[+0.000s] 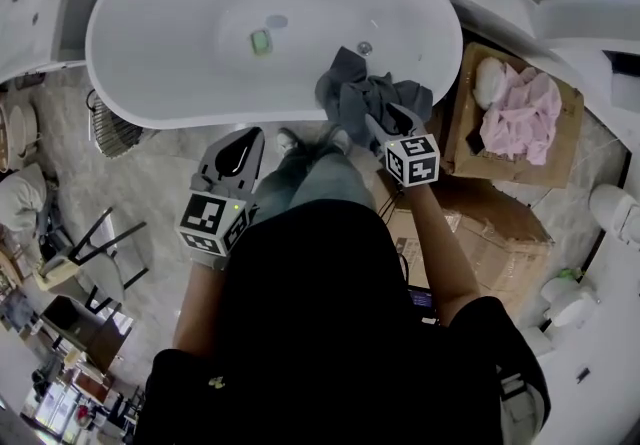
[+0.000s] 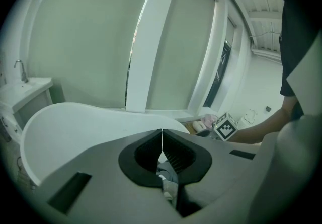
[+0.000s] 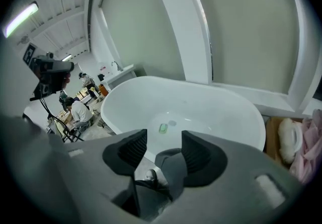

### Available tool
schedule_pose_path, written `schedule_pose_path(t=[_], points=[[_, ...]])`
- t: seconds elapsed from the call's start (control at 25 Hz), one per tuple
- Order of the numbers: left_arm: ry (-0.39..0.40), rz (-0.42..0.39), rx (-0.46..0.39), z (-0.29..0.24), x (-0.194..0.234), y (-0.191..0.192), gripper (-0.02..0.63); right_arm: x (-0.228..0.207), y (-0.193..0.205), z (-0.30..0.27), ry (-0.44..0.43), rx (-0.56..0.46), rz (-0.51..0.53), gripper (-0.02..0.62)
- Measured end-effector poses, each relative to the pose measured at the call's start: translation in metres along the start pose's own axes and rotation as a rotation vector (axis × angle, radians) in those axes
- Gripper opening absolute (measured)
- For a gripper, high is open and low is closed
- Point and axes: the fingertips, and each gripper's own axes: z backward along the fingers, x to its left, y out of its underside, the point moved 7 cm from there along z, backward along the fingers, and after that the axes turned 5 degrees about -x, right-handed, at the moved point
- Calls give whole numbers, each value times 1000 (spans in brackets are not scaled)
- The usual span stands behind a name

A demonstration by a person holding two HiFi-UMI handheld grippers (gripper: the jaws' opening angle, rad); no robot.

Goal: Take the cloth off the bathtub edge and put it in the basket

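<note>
A small green bar (image 1: 261, 42) lies beside the drain (image 1: 277, 21). Pink fabric (image 1: 520, 111) fills a cardboard box (image 1: 565, 138); a black chair (image 1: 100, 243) stands on the marble floor (image 1: 160, 183).

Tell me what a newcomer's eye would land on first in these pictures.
The big white bathtub fills the top of the head view, with a dark grey cloth bunched over its near rim on the right. The right gripper is at that cloth, jaws apart with cloth between them, while the left gripper hangs shut beside the tub. Pink cloths lie in a brown box at the far right.
</note>
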Motion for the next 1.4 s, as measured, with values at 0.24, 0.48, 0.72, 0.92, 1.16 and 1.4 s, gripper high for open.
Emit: schedule_pose_path(t=[0.24,0.48,0.72,0.92,1.16,1.4], points=[[8,7,54,-6,10,23,12,-21,50,-51,42,143,-26,287],[15,7,100,-2,13,47,12,-44,102,-94,90,285,-58,370],[6,19,139,6,21,69,12,-61,145,-125,159,380,-95,407],[-10,34,164,14,30,83,12,-68,170,-144,214,445,-53,408],[-29,42,170,25,42,88,12,-65,177,-156,257,437,19,407],[-21,44,169,28,49,93,12,-59,177,-156,257,444,8,277]])
